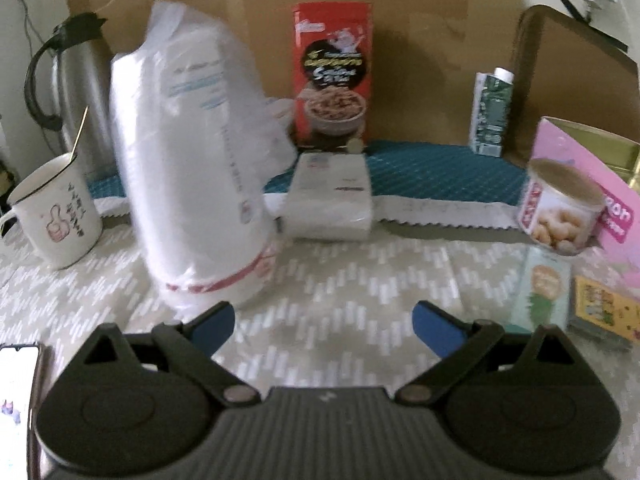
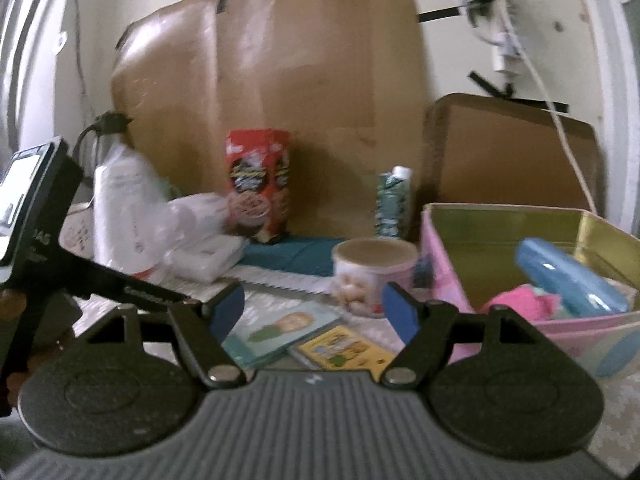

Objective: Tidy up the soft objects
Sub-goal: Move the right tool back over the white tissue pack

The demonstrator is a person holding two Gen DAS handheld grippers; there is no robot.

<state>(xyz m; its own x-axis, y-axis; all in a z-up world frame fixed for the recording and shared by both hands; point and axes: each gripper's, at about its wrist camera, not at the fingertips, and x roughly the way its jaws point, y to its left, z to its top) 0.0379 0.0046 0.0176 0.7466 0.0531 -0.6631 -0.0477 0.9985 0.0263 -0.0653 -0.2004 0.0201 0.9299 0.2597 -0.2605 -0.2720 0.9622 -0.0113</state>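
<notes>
A tall white plastic-wrapped soft pack [image 1: 188, 160] stands upright on the patterned tablecloth, just ahead and left of my left gripper [image 1: 324, 326], which is open and empty. A flat white tissue pack [image 1: 330, 196] lies behind it on a teal mat. My right gripper [image 2: 314, 312] is open and empty, hovering left of the pink box [image 2: 444, 264]. The box holds a blue soft pack [image 2: 568, 276] and a pink cloth [image 2: 520, 300]. The white packs also show in the right wrist view [image 2: 124, 216].
A white mug [image 1: 52, 216] and steel kettle [image 1: 80, 80] stand at left. A red cereal box [image 1: 332, 72], green carton [image 1: 490, 112], nut can [image 1: 560, 212], booklets [image 1: 544, 292] and a phone [image 1: 16, 392] surround. Cardboard sheets [image 2: 280, 100] line the wall.
</notes>
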